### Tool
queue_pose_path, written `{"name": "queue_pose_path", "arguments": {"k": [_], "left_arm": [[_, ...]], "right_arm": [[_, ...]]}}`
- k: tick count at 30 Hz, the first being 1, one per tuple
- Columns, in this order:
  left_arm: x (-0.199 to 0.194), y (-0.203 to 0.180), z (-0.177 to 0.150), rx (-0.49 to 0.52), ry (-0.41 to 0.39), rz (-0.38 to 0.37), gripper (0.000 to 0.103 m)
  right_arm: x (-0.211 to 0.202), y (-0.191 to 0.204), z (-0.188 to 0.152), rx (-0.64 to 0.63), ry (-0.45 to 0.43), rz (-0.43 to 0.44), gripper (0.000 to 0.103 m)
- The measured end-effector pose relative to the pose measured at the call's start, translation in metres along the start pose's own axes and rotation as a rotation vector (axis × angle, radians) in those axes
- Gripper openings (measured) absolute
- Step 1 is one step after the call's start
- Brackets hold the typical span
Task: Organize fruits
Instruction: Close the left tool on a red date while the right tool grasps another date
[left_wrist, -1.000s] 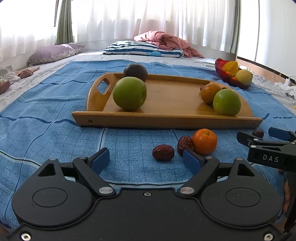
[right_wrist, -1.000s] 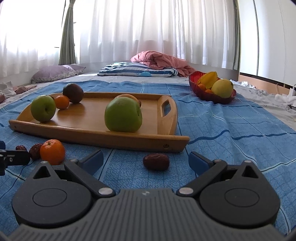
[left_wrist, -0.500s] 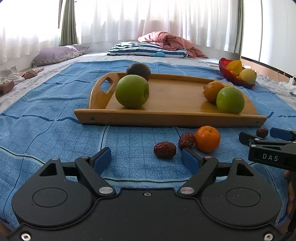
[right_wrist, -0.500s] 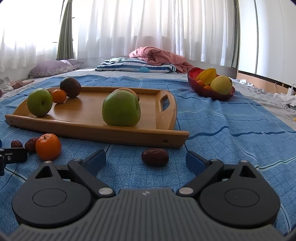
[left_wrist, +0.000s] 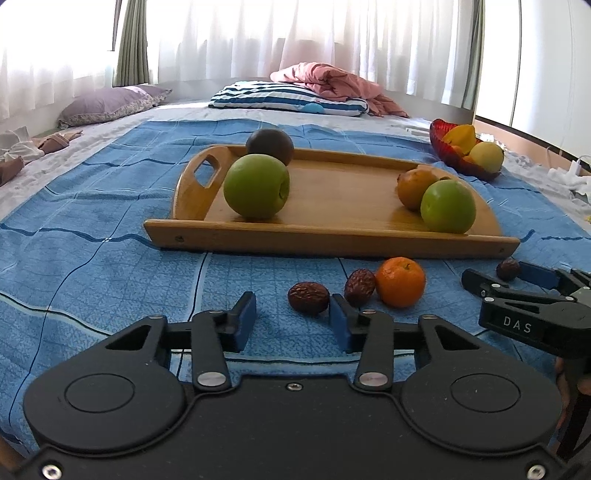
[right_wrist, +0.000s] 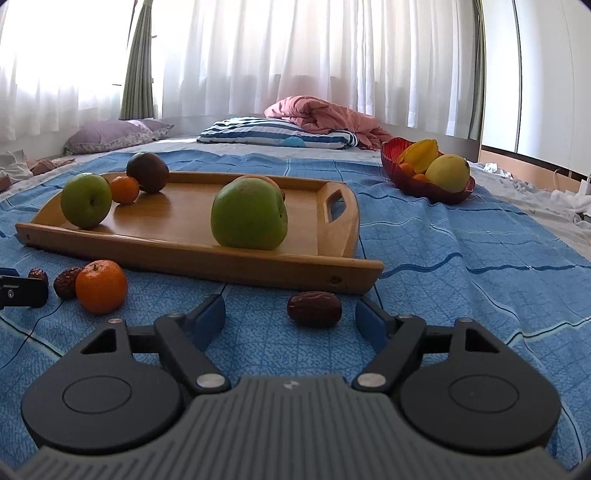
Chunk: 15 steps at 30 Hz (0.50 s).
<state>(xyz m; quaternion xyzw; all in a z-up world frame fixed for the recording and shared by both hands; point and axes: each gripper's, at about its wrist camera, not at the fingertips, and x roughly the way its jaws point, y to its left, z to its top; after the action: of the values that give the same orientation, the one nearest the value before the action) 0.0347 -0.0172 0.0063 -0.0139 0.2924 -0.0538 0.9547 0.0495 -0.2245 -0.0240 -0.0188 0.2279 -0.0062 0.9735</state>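
A wooden tray (left_wrist: 340, 188) lies on the blue bedspread and holds two green apples (left_wrist: 256, 185), a dark round fruit (left_wrist: 269, 146) and orange fruits. In front of it lie two dates (left_wrist: 308, 297), a mandarin (left_wrist: 400, 281) and a third date (right_wrist: 314, 308). My left gripper (left_wrist: 291, 323) is open and empty, low over the cloth, with the nearest date just beyond its fingertips. My right gripper (right_wrist: 291, 317) is open and empty, with the third date between and just beyond its fingertips. The right gripper also shows in the left wrist view (left_wrist: 517, 280).
A red bowl (right_wrist: 428, 181) with yellow and orange fruit stands at the back right. A striped pillow (right_wrist: 277, 133), a pink blanket (right_wrist: 321, 118) and a purple pillow (right_wrist: 114, 134) lie at the far end before white curtains. The tray (right_wrist: 184, 225) has raised handles.
Both grippers have dropped lower and moved forward toward the dates on the cloth. The left gripper's jaws have narrowed somewhat. The fruit has not moved.
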Motion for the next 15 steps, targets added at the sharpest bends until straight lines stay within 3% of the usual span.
{"name": "queue_pose_path", "arguments": {"k": [9, 11, 15], "left_arm": [[0.0033, -0.0031, 0.0057, -0.020, 0.000, -0.027, 0.031], [0.0044, -0.0044, 0.0065, -0.022, 0.004, -0.035, 0.024], [0.0062, -0.0062, 0.0059, -0.033, 0.011, -0.049, 0.023]], "right_arm": [[0.0002, -0.0015, -0.0003, 0.000, -0.002, 0.021, 0.072], [0.0003, -0.0010, -0.0005, -0.002, -0.006, 0.021, 0.071], [0.0000, -0.0005, -0.0009, -0.007, -0.009, 0.027, 0.069]]}}
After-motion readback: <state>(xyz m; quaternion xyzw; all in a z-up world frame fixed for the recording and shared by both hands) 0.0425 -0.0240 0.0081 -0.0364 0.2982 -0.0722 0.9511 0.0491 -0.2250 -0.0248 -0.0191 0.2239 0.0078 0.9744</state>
